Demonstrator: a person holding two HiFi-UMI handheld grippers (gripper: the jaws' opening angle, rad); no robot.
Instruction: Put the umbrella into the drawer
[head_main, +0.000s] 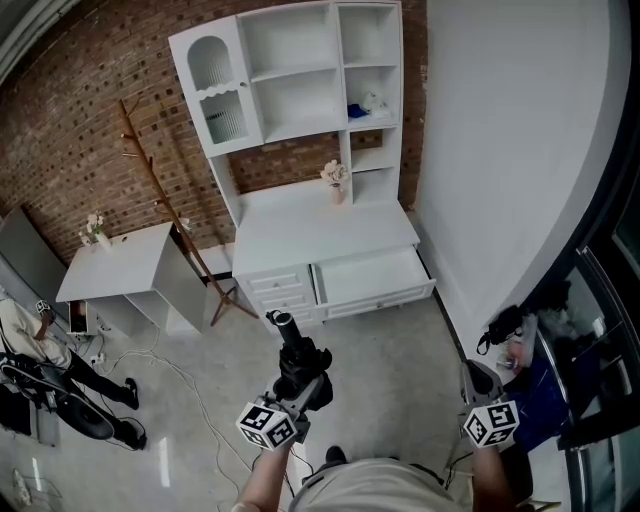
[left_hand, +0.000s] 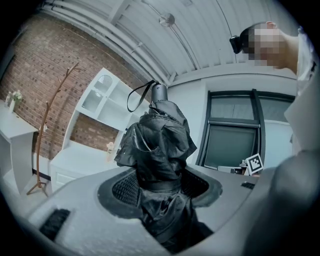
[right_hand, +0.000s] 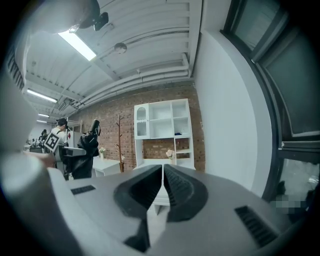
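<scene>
Right, the umbrella (head_main: 298, 362), black and folded, is up over the floor in front of the white desk (head_main: 262, 285), not in the drawer yet. It sits between the jaws of the left gripper (left_hand: 160, 189), which are clamped on the bunched fabric approx. mid-body. The handle (left_hand: 159, 93), w/ its strap loop (left_hand: 134, 98), points away from the person, toward the desk.

The drawer (head_main: 385, 298), the wide one on the desk's right side, is pulled out. The umbrella is well apart from it, down-left of it in the head view.

Right gripper (right_hand: 162, 186): jaws pressed together, nothing between them, held off to the right near the grey wall (head_main: 500, 150).

Further out: tabletop (head_main: 300, 235) w/ a small flower vase (head_main: 335, 182), hutch shelves (head_main: 300, 75) above, brick wall (head_main: 80, 120) behind. A wooden coat stand (head_main: 158, 185) is to the left, then a low white side table (head_main: 118, 262), and a person (head_main: 28, 335) at far left.
</scene>
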